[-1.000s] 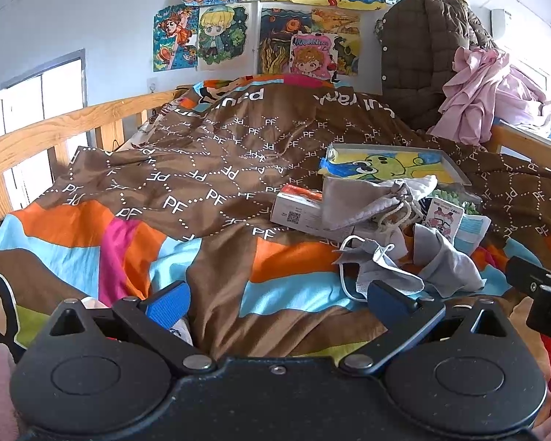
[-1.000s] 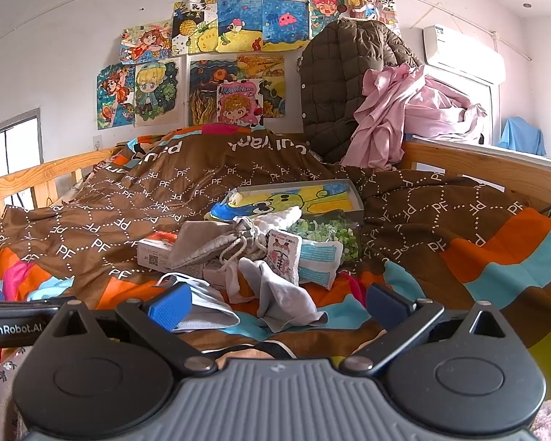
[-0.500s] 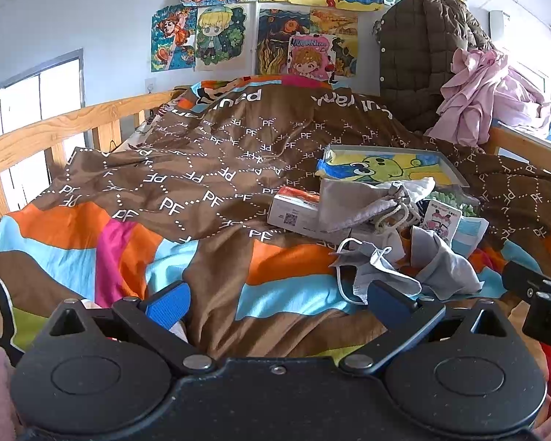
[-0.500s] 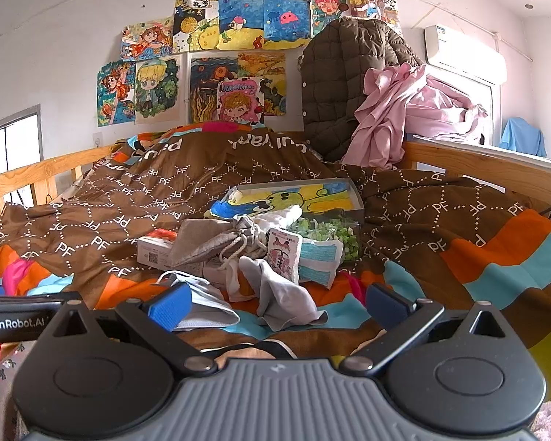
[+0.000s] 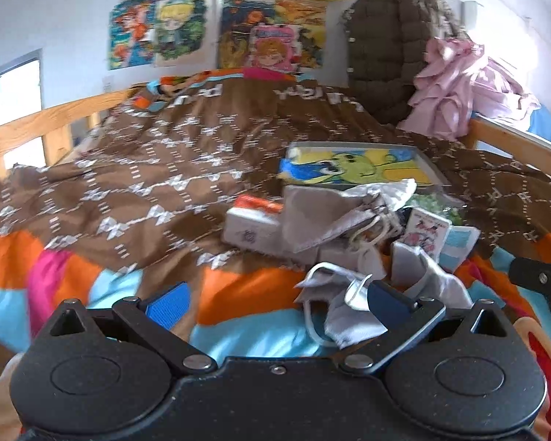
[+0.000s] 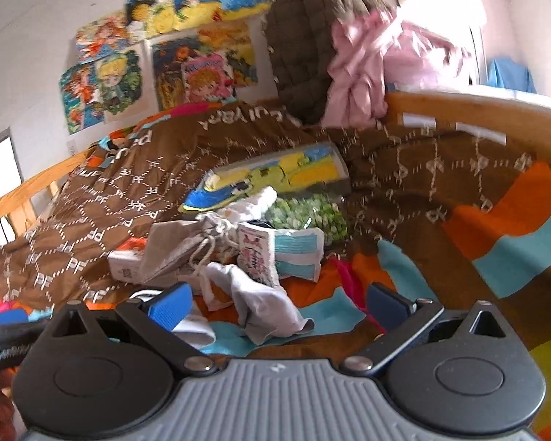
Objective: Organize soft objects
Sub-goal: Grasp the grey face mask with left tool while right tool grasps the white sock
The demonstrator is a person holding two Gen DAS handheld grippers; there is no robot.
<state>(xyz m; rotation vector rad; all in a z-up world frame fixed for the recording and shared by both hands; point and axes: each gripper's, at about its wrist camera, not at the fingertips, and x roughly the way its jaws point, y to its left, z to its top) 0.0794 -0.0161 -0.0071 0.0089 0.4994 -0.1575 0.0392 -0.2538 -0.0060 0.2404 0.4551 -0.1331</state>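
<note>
Grippers first, nearest the lenses: the left gripper (image 5: 277, 303) has its blue-padded jaws spread wide with nothing between them, and the right gripper (image 6: 279, 303) is likewise wide apart and empty. Just past the left one's right finger lies a crumpled grey fabric face mask with white ear loops (image 5: 343, 303); ahead of the right gripper, between its fingers in that view, lies a limp pale grey sock (image 6: 264, 310). Both rest on the brown, orange and blue patterned quilt (image 5: 147, 169). I judge them light, floppy and unbreakable; a pinch into a thick fold near the middle should lift each whole, while an ear loop alone would probably let the mask dangle and swing. Behind them sits a grey drawstring cloth pouch (image 5: 321, 218), draped over a white and orange carton (image 5: 251, 220), beside a small pink cartoon card pack (image 6: 257, 257). The quilt repeats "PF" in white. On the left gripper (image 6: 7, 338), at the right camera's edge, blurred white lettering cannot be read in full.
</note>
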